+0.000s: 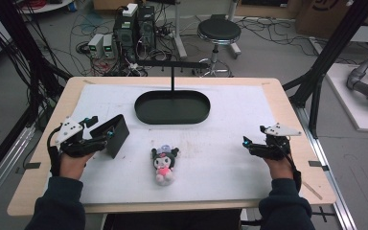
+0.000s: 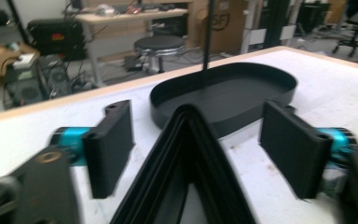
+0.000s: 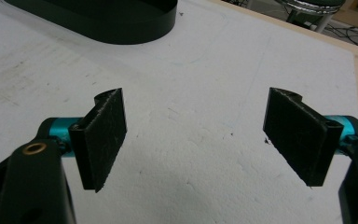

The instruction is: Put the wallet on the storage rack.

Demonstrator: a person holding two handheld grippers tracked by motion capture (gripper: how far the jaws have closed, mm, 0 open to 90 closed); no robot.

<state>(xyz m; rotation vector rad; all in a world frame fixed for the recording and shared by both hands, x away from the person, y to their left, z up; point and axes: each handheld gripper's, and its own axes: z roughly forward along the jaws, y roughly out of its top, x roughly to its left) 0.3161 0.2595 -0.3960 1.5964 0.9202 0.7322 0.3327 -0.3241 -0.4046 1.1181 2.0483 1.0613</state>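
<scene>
A black folded wallet-like case (image 1: 115,134) stands tent-fashion on the white sheet (image 1: 230,158) that covers the wooden bench (image 1: 43,158), near the bench's left edge and about midway between its front and back edges. The left gripper (image 1: 98,135) sits just in front of it, held in the person's left hand (image 1: 72,160). In the left gripper view the case's ridge (image 2: 186,140) rises between the two black jaws, which stand wide apart with a clear gap on either side of the case; the pads (image 2: 112,144) do not press on it.

The right gripper (image 1: 249,143) rests low near the bench's right edge, held in the right hand (image 1: 279,165), well apart from the case. In the right gripper view its jaws are spread wide too, with nothing but bare white sheet (image 3: 191,140) between them.

A small plush doll with a black hood and pink body (image 1: 164,163) lies on the sheet near the middle of the front edge, between the two grippers and touching neither. A black oval tray (image 1: 172,108) sits towards the back edge at the middle, with a thin black post (image 1: 173,79) rising at its far side. The tray's rim (image 2: 223,74) shows just beyond the case in the left gripper view.
</scene>
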